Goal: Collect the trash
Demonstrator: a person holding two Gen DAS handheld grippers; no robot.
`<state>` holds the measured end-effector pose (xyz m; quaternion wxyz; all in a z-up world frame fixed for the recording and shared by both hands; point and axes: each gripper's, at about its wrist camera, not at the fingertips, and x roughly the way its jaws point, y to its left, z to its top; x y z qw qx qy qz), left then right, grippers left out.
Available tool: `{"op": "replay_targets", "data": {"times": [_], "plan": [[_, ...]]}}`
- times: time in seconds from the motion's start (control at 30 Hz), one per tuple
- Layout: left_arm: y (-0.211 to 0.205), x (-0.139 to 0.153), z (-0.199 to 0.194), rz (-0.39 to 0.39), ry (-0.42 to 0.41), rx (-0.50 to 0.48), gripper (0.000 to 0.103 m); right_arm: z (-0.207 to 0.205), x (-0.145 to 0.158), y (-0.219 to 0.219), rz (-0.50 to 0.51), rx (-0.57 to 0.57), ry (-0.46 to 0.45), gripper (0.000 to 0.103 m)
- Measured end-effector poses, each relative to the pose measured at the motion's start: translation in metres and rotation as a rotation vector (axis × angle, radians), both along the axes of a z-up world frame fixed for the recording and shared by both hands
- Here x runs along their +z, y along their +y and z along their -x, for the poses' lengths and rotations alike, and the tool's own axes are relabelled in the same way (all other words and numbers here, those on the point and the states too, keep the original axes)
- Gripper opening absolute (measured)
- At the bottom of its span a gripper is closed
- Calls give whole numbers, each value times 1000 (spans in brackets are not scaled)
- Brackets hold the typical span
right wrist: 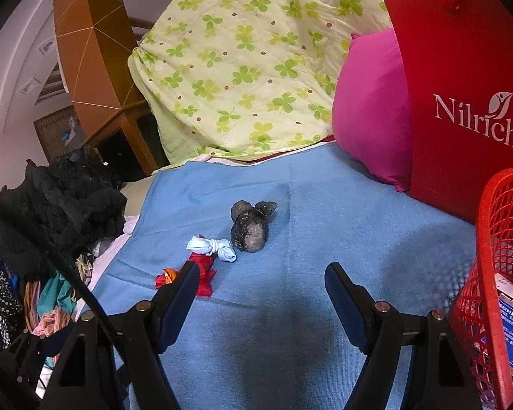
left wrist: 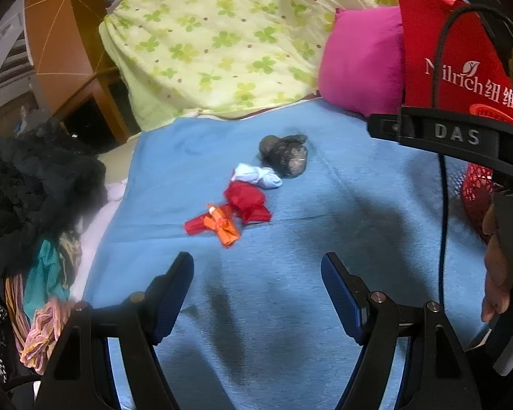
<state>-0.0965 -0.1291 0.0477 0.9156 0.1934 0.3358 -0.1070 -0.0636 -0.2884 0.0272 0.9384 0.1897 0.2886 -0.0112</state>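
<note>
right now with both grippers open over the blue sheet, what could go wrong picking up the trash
The crumpled red wrapper, the small orange wrapper and the knotted white tissue lie bunched together, so one pinch may catch two or drag one aside. The soft blue sheet could get pinched too. The dark knotted plastic bag is rounded and may slip.

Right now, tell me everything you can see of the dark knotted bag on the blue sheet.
The dark knotted bag is a small bundle of thin grey-black plastic film, translucent, with a pale mass showing through. It is tied shut; the knot's loose ends flare at the end nearer the quilt. It lies on its side on the blue sheet, near the middle. The white knotted bag lies right beside it, seemingly touching. Neither gripper touches it.
</note>
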Motion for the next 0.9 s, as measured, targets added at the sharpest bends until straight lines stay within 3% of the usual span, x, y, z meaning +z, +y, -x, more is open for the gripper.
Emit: {"op": "replay_targets", "data": {"times": [0.9], "plan": [[-13, -7, 6, -16, 13, -35, 77, 0, -2, -3, -22, -11, 13, 79]]}}
